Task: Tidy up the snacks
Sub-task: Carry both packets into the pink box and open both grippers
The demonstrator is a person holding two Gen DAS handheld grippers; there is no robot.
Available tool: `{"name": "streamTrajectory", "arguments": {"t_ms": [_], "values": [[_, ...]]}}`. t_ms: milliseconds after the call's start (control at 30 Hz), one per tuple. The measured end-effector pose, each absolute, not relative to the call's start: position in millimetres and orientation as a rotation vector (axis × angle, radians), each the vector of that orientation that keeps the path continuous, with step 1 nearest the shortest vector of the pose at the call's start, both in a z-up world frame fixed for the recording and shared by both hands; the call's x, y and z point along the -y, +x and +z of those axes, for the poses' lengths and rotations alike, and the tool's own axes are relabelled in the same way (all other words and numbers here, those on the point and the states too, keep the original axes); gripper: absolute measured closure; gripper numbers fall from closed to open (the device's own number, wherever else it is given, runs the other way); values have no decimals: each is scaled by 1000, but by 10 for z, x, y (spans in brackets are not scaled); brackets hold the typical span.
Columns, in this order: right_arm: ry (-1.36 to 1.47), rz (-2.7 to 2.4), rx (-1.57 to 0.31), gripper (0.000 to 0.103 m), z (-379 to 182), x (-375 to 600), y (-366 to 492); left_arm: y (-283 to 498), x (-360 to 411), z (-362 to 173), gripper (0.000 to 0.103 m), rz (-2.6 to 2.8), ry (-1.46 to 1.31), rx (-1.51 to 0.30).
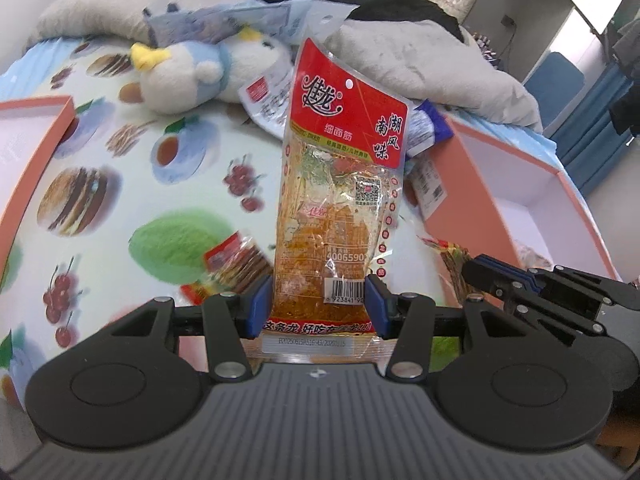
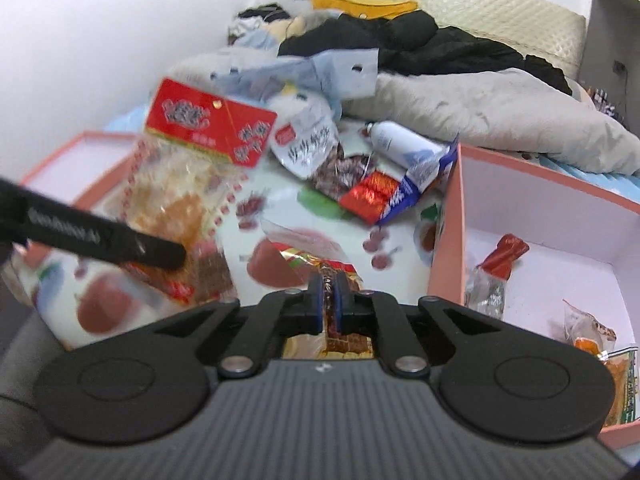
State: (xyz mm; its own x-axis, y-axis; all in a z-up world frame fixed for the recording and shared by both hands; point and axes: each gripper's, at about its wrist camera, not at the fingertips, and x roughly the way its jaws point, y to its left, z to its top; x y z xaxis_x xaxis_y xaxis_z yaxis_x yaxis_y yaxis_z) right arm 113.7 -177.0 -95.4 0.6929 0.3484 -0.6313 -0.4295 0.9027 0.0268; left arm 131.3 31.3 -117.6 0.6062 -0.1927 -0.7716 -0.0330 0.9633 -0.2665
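A: Nearest first, then. Left gripper (image 1: 319, 307) clamped on the lower end of a tall spicy-strip packet (image 1: 340, 184), blue pads pressed against both side edges; packet upright, lifted off the printed bedsheet (image 1: 120, 184), red header at the top.

B: And the other side? Right gripper (image 2: 329, 306) almost fully closed, pinching a thin yellow-and-red wrapper (image 2: 320, 264) between the pads; hard to say whether raised or resting on the sheet.

A: Seen from the right wrist too: same tall packet (image 2: 192, 184), blurred, held up at the left, in front of the left-hand pink box (image 2: 80, 160).

B: Further out, right-hand pink box (image 2: 520, 216) with a few snacks already inside: a red-topped sachet (image 2: 494, 276) and an orange packet (image 2: 592, 336) near the front corner.

A: Left to sort, beyond the grippers: a small red packet (image 1: 236, 268) on the sheet, a red foil snack (image 2: 370, 196), a blue-and-white pouch (image 2: 416, 156), a white pouch (image 2: 308, 140) near the plush penguin (image 1: 200, 76).

B: Farthest back, grey blanket (image 2: 500, 116) and black clothing (image 2: 440, 44); nothing to do with the job.

A: Judged early to midway, then; a handful boxed, two in hand, several loose; left box contents not visible.
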Motion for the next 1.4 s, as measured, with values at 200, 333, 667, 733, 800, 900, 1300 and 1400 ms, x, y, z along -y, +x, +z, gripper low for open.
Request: {"name": "streamTrajectory", "arguments": {"t_ms": [200,333,667,733,800,900,1300,1400], "values": [[-47,423,-647,94,-674,1884,1255,1487,-156,-850,48,-117,-248,-888],[-12,410,-611,94,-472,1990,1334,1614,-67,-609,48,-131,-241,-854],[26,339,-492,94,17,2386,1522,1926,309,-31,48,-213,-237,-768],[30,316,-478,94,79,2492,1563,2001,435,61,48,-236,-224,-755],[28,292,-468,94,134,2598,1598,2081,573,134,48,-267,-220,-749],[31,240,-469,94,156,2781,1688,2211,811,177,48,-305,-202,-744],[11,84,-633,94,-338,3553,1964,2657,1920,-139,48,-439,-46,-881],[-2,60,-676,94,-491,3703,1975,2756,2135,-301,48,-449,-38,-936]]}}
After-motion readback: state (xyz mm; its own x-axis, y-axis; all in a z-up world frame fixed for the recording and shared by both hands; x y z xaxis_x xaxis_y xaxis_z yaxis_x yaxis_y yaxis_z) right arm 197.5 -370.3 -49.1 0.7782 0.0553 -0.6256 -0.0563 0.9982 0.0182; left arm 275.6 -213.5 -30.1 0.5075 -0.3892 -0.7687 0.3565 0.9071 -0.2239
